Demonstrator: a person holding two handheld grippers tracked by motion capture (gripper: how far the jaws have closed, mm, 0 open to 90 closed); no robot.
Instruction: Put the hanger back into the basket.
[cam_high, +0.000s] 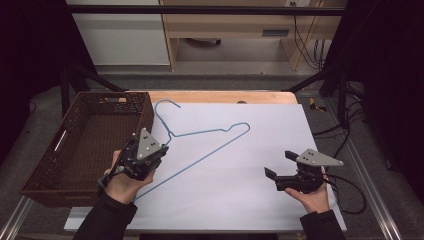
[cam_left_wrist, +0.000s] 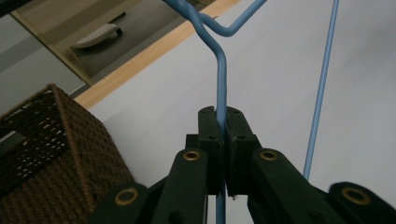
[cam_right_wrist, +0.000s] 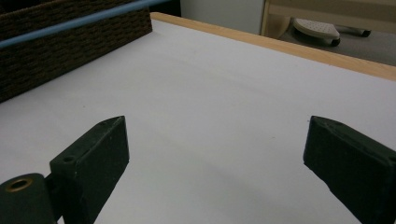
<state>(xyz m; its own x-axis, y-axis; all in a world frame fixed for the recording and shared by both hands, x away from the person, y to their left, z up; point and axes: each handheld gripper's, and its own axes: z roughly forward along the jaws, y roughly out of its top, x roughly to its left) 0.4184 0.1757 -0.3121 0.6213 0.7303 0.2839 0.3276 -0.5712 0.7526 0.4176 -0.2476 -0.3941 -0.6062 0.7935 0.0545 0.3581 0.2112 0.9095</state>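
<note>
- Left hand-held gripper (cam_high: 150, 141) is clenched on the blue wire hanger (cam_high: 210, 132), jaws pinched on the wire just below the twisted neck; same grip in the left gripper view, hanger (cam_left_wrist: 221, 79) running straight out between the jaws.
- Hanger lies on the white worktop (cam_high: 250, 175), hook toward the far edge beside the wicker basket (cam_high: 75, 150), its long bottom wire running diagonally from near the left hand up to the far right corner of the hanger.
- Right hand-held gripper (cam_high: 281, 165) is released, jaws wide apart, nothing between them, well apart from the hanger, which lies to its left.
- Left hand is the nearer one; basket sits just left of it, a likely drop spot.
- No brand, label or readable writing.
</note>
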